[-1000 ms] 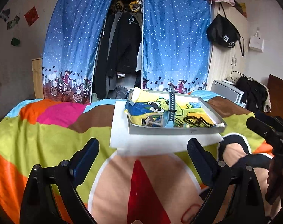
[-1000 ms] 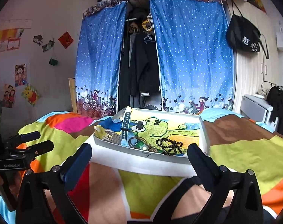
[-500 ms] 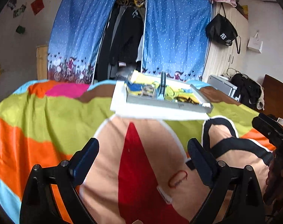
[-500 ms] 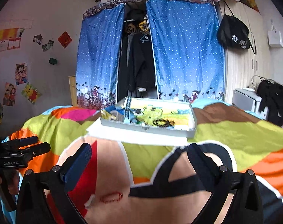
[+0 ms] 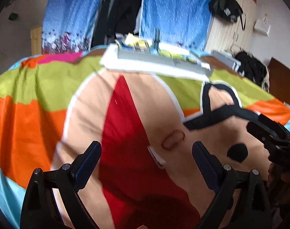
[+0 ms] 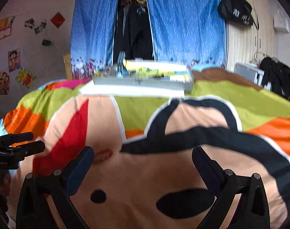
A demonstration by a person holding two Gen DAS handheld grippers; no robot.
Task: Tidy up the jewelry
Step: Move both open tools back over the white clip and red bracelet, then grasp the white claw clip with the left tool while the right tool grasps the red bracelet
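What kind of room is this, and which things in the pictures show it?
Most likely a bedroom in a home. A bed with a bright cartoon bedspread fills the foreground, clothes hang in a wardrobe behind blue curtains, and posters are stuck on the wall. A jewelry tray rests on the bed.

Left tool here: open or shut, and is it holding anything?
Open and empty. The left tool has its two black fingers spread wide apart, with only the colourful cartoon bedspread showing between them.
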